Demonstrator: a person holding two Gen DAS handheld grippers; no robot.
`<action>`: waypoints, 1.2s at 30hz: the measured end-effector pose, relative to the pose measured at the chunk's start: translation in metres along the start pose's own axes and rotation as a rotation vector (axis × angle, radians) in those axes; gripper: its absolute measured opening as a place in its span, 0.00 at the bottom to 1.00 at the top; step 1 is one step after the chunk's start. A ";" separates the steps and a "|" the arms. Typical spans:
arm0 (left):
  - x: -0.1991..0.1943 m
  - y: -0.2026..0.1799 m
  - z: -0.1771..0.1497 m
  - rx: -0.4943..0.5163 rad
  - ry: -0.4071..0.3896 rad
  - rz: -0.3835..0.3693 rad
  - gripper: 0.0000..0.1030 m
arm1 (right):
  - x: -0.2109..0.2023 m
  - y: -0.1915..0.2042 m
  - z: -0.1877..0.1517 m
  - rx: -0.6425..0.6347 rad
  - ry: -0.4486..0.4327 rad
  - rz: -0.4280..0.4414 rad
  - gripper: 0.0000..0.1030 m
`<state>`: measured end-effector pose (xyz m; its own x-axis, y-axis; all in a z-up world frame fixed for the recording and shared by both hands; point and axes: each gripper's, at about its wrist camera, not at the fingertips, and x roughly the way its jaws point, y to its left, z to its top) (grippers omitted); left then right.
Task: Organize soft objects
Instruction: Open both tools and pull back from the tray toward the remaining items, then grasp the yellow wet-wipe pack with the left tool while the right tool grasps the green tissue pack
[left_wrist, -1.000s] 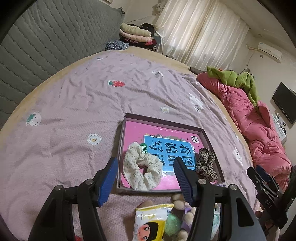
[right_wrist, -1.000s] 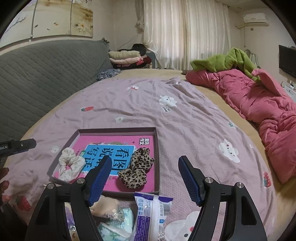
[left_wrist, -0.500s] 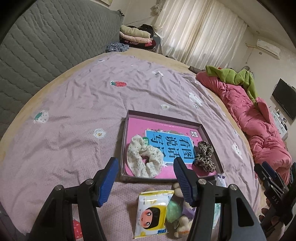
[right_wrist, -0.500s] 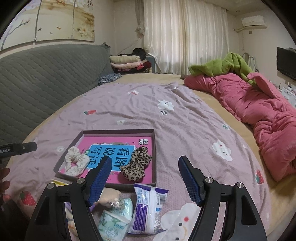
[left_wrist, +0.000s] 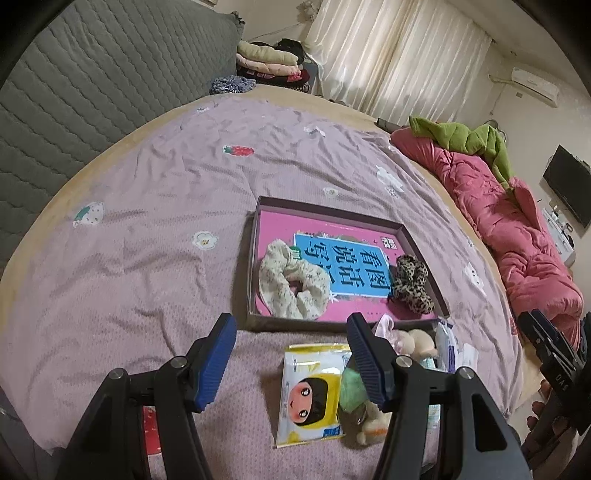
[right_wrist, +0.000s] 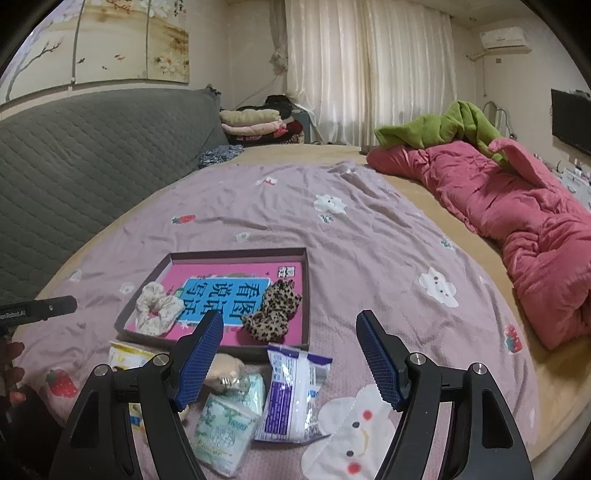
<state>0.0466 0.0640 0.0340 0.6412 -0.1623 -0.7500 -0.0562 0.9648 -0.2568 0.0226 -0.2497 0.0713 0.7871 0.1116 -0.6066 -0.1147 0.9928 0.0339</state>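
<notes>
Grippers drawn back, box (left_wrist: 255, 254) holding floral scrunchie (left_wrist: 291, 284), leopard scrunchie (left_wrist: 410, 284)

Home bedroom: bed (right_wrist: 369, 229), pink quilt (right_wrist: 524, 221), curtains (right_wrist: 369, 70), wall television (right_wrist: 570, 120).

A cream floral scrunchie (left_wrist: 291, 284) and a leopard-print scrunchie (left_wrist: 410, 284) lie in the shallow box (left_wrist: 255, 240). Before it sit tissue packs (right_wrist: 291, 395) and what looks like a small plush toy (left_wrist: 417, 341).
</notes>
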 end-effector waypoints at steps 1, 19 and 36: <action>0.000 0.000 -0.002 0.001 0.004 0.001 0.60 | 0.000 -0.001 -0.002 0.000 0.003 -0.001 0.73; 0.006 0.007 -0.032 -0.007 0.077 0.000 0.60 | 0.004 0.015 -0.053 0.037 0.155 0.070 0.73; 0.026 -0.007 -0.069 0.031 0.192 -0.011 0.60 | 0.015 0.026 -0.070 0.050 0.232 0.089 0.73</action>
<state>0.0113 0.0390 -0.0261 0.4834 -0.2066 -0.8507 -0.0243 0.9682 -0.2489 -0.0112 -0.2250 0.0072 0.6144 0.1917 -0.7654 -0.1427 0.9810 0.1312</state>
